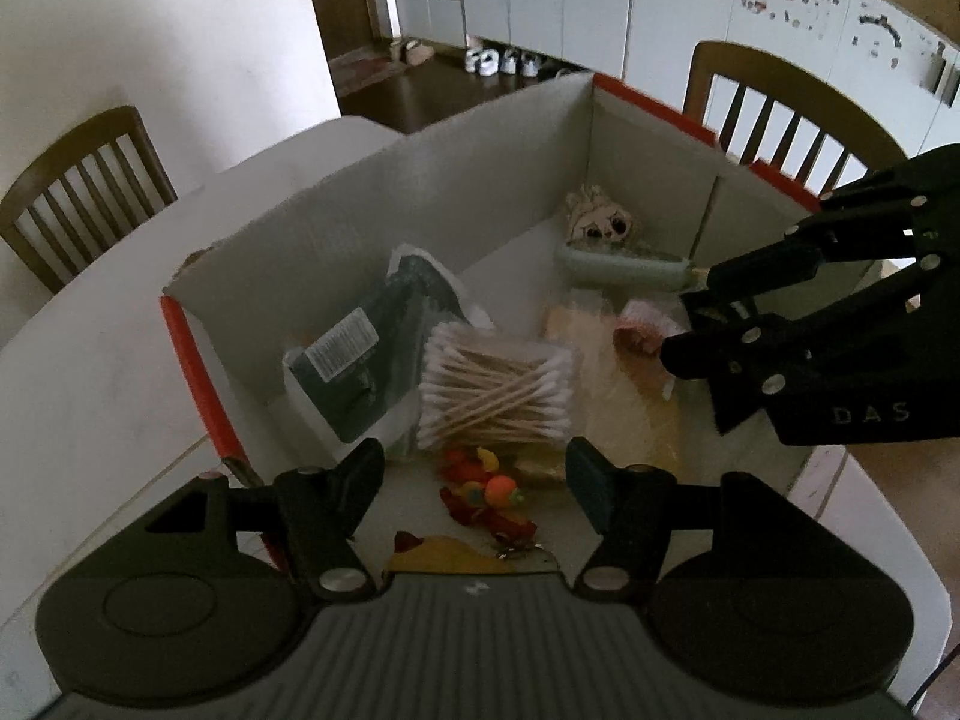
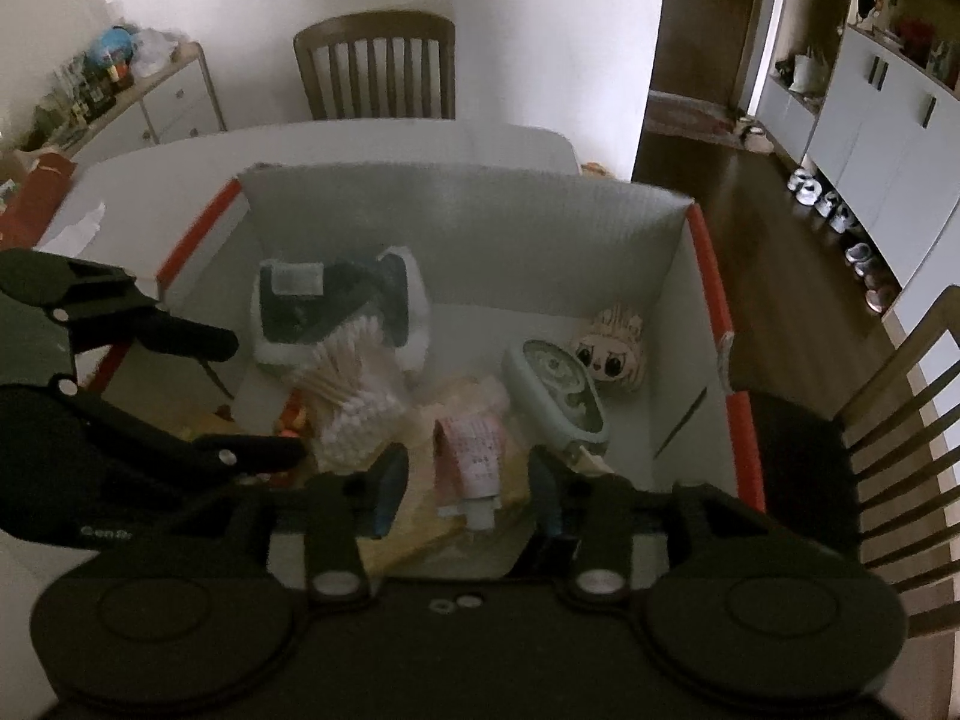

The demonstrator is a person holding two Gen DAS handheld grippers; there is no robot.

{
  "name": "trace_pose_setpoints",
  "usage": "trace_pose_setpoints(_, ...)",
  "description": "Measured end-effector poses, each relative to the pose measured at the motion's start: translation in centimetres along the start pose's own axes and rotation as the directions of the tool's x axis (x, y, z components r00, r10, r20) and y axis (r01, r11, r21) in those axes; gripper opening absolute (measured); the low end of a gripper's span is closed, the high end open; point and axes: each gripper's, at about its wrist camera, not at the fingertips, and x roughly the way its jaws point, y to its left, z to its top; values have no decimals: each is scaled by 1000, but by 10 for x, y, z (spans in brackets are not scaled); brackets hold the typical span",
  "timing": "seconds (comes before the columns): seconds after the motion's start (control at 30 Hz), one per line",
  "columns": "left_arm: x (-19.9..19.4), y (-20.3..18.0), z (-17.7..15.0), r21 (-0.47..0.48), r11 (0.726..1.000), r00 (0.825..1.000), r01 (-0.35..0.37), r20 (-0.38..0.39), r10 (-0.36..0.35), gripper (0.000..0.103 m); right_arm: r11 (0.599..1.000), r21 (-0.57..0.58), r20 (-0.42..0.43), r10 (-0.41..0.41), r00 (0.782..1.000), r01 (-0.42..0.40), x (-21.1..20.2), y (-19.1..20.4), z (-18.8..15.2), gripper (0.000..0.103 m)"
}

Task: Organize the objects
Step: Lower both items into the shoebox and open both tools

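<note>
A white cardboard box (image 1: 492, 138) with red edges stands open on the table. Inside lie a pack of cotton swabs (image 1: 495, 387), a dark packaged item (image 1: 360, 354), a pink tube (image 1: 639, 330), a pale green brush (image 1: 624, 267), a doll-face toy (image 1: 600, 219) and small orange and red toys (image 1: 489, 489). My left gripper (image 1: 474, 468) hangs open over the orange toys, touching nothing. My right gripper (image 2: 465, 480) is open above the pink tube (image 2: 471, 456); the tube lies between the fingers with gaps on both sides. The brush (image 2: 558, 390) lies just right of it.
The box (image 2: 468, 222) sits on a white table (image 1: 90, 396). Wooden chairs stand at the far side (image 2: 375, 66) and at the right (image 2: 900, 420). A yellow packet (image 1: 624, 402) lies under the tube. Each gripper reaches in from its own side of the box.
</note>
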Motion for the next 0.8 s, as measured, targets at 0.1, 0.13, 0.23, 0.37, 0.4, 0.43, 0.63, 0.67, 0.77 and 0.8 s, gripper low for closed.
trace_pose_setpoints(0.1,-12,0,-1,-13,1000,1000,13,29,-12,66,1000,3,20,8,1000,-8,-11,1,0,50)
trace_pose_setpoints(0.13,-15,0,-1,-19,1000,999,18,40,-17,66,1000,3,26,10,1000,-10,-15,2,-1,52)
trace_pose_setpoints(0.23,-27,0,-2,-34,999,997,33,72,-30,66,1000,-1,44,19,999,-19,-25,6,0,57)
trace_pose_setpoints(0.37,-45,2,-2,-49,997,992,55,114,-49,66,1000,-11,73,26,997,-25,-42,13,-1,59)
trace_pose_setpoints(0.4,-49,3,-3,-52,997,990,64,125,-58,68,1000,-12,81,28,996,-27,-46,15,-1,59)
trace_pose_setpoints(0.43,-53,2,-4,-51,997,989,66,135,-58,71,1000,-12,88,30,996,-29,-50,17,-2,60)
trace_pose_setpoints(0.63,-77,7,-11,-57,994,978,90,194,-78,73,1000,-9,130,24,991,-23,-75,25,-7,65)
trace_pose_setpoints(0.67,-80,9,-13,-60,994,976,95,200,-81,73,1000,-6,134,21,991,-21,-78,27,-7,68)
trace_pose_setpoints(0.77,-89,11,-18,-65,992,971,110,218,-94,77,1000,6,142,17,990,-18,-85,31,-11,73)
trace_pose_setpoints(0.8,-92,12,-20,-65,991,970,115,225,-98,78,1000,12,144,15,989,-17,-87,32,-12,76)
